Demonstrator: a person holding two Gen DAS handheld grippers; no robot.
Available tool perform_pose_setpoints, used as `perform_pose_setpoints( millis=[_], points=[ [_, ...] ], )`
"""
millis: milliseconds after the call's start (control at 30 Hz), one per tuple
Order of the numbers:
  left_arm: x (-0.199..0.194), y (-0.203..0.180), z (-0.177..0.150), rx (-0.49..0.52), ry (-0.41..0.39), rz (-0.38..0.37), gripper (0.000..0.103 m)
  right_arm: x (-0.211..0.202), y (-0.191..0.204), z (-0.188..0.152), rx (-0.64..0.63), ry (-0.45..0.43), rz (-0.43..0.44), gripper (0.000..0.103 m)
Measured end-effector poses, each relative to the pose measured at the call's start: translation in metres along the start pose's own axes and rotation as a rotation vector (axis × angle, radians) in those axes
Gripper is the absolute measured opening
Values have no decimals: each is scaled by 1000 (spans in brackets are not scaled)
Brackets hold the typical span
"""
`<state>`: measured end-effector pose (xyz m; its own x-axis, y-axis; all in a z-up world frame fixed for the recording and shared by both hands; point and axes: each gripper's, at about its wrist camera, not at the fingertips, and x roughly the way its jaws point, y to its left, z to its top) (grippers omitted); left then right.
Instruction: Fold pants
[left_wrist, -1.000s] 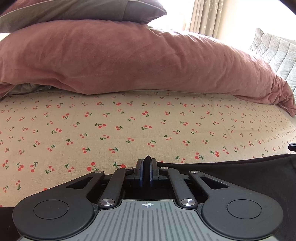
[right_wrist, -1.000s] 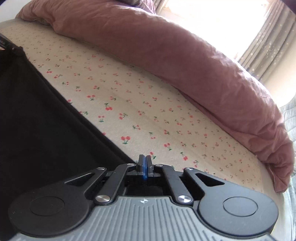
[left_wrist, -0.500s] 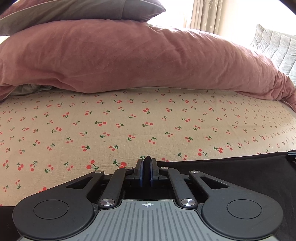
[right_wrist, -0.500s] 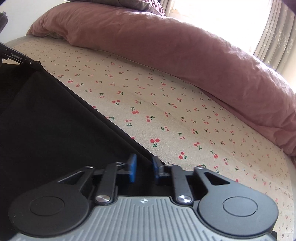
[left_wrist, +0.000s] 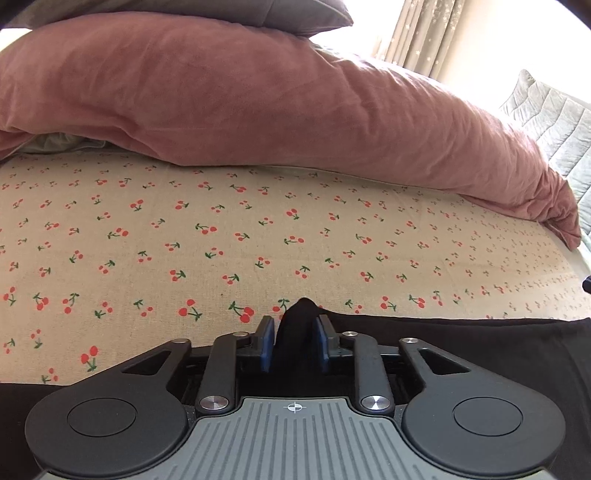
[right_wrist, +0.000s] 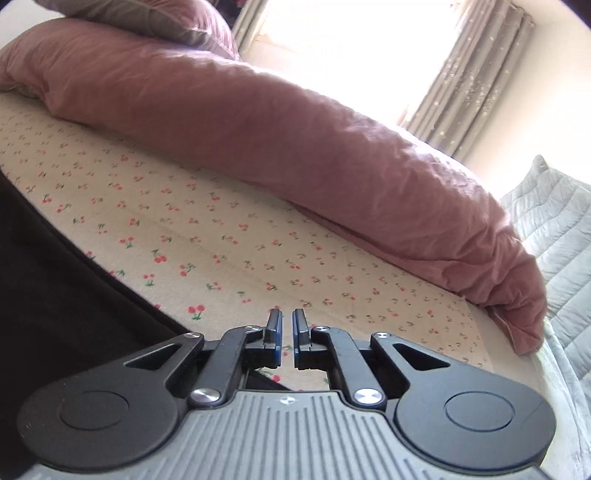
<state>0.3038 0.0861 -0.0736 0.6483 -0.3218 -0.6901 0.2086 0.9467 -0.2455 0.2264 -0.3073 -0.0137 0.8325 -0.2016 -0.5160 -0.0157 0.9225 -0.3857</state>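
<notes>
Low over the bed, the left gripper (left_wrist: 293, 332) has its blue-padded fingers (left_wrist: 266, 341) parted somewhat, with a peak of black cloth from the pants (left_wrist: 461, 343) standing up between them; whether the pads press on that cloth cannot be told for sure, as a gap shows on each side. The pants lie flat on the cherry-print sheet (left_wrist: 221, 240), their dark edge running off to the right of this gripper and under it. From the right wrist view, the right gripper (right_wrist: 287, 332) has its jaws a narrow way apart with nothing between them, only sheet (right_wrist: 258, 240) showing in the gap. The pants (right_wrist: 55, 295) spread darkly to its left, apart from the fingertips. Beyond the sheet a long pink duvet (left_wrist: 258, 103) lies rolled across the bed, with a grey pillow (left_wrist: 221, 11) on top of it. A pale quilted cushion (right_wrist: 554, 229) sits at far right, and curtains (right_wrist: 480, 74) hang by a bright window.
</notes>
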Motion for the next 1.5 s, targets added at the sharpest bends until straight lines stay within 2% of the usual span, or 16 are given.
perform_pose_setpoints(
  millis=[67,100,200,333,400,500,567,633,800,900,1000,1133,1200,1267,1367,1500],
  points=[
    [-30,15,5,-39,-28,18,54,-24,-18,12,78,-28,-32,0],
    [-45,24,8,-78,-41,38,61,-37,-25,16,105,-37,-39,5],
    [-83,63,12,-276,-35,100,61,-72,-39,19,186,-61,-43,20],
    [-133,106,-20,-478,-62,139,61,-101,-51,10,348,-35,4,24],
    [-148,124,-45,-527,-41,222,52,-107,-57,-3,487,-8,71,36],
    [-155,157,-84,-602,24,381,29,-92,-52,-33,620,104,195,37],
    [-163,173,-105,-655,12,345,21,-71,-37,-49,607,226,184,37],
    [-172,176,-116,-644,11,307,21,-55,-26,-58,597,318,136,37],
    [-190,182,-138,-639,32,315,3,-63,-2,-45,539,252,190,37],
    [-198,181,-152,-653,33,312,2,-69,22,-40,442,246,224,37],
    [-202,178,-156,-611,35,297,2,-61,43,-41,339,306,240,37],
    [-204,171,-157,-601,48,314,2,-70,54,-42,334,337,290,39],
    [-203,169,-157,-596,49,323,2,-85,58,-36,336,286,311,60],
    [-203,173,-161,-625,45,305,2,-101,65,-31,320,232,320,74],
    [-205,187,-168,-702,35,238,2,-118,79,-32,288,208,318,78],
    [-205,184,-169,-669,37,231,3,-109,102,-49,237,335,373,89]
  ],
)
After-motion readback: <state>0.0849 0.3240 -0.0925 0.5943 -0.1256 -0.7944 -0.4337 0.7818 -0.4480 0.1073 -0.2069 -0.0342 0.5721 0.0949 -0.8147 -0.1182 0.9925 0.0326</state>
